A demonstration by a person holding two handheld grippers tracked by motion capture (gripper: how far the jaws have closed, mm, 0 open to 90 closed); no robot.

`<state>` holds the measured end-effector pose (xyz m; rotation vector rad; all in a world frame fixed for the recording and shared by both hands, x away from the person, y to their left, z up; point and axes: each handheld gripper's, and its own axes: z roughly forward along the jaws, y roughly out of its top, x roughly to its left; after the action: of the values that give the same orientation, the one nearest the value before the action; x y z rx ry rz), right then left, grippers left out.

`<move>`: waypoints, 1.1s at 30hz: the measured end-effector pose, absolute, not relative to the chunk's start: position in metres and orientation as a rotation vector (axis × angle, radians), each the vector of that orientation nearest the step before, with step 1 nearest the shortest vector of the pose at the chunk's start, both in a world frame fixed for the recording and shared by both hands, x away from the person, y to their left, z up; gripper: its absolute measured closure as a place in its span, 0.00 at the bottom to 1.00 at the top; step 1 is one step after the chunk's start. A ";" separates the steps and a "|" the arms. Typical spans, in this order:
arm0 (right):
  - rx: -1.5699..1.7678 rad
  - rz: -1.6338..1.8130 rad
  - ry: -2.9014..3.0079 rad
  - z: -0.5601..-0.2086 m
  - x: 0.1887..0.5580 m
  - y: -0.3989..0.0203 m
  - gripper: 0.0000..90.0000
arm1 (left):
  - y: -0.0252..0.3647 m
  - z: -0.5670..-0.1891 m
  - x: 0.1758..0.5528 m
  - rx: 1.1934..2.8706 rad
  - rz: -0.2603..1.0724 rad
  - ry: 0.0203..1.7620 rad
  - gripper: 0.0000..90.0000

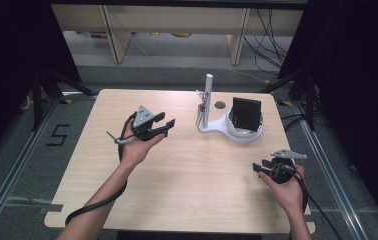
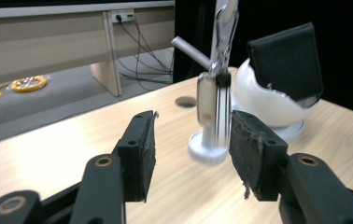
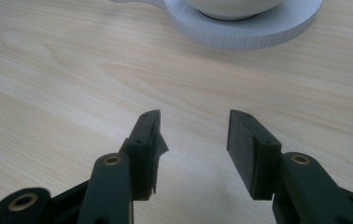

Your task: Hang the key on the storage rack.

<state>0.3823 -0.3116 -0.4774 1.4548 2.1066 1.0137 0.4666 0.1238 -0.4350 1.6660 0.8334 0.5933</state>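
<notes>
one tabletop (image 1: 187,170), light wood. two grippers, one per hand. left gripper (image 1: 163,127): one, held above the left half of the tabletop, jaws wide apart with nothing between them, aimed toward the stand. one white stand (image 1: 212,127), right of centre toward the far edge: a flat base with one upright post (image 1: 208,95) and one round white cup (image 1: 244,134). hanging from the post: one small key fob (image 2: 214,100), blurred in the left gripper view. in the cup: one black wallet (image 1: 247,114), standing on edge and leaning. right gripper (image 1: 260,167): one, low over the near right corner, jaws wide apart and empty, well apart from the stand.
</notes>
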 end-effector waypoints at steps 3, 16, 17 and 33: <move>1.490 1.014 2.105 -0.478 0.381 -0.310 0.61 | 0.138 -0.446 0.456 1.670 0.599 0.862 0.54; 1.420 0.993 2.115 -0.479 0.383 -0.312 0.61 | 0.195 -0.488 0.421 1.643 0.674 0.979 0.54; 1.503 1.013 2.102 -0.478 0.381 -0.309 0.61 | 0.199 -0.491 0.417 1.641 0.681 0.993 0.54; 1.441 1.026 2.120 -0.484 0.382 -0.307 0.60 | 0.224 -0.521 0.389 1.596 0.714 1.077 0.54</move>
<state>0.3822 -0.3073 -0.4838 1.4406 2.1200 1.0256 0.3891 0.2240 -0.5212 1.5960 1.0769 0.7138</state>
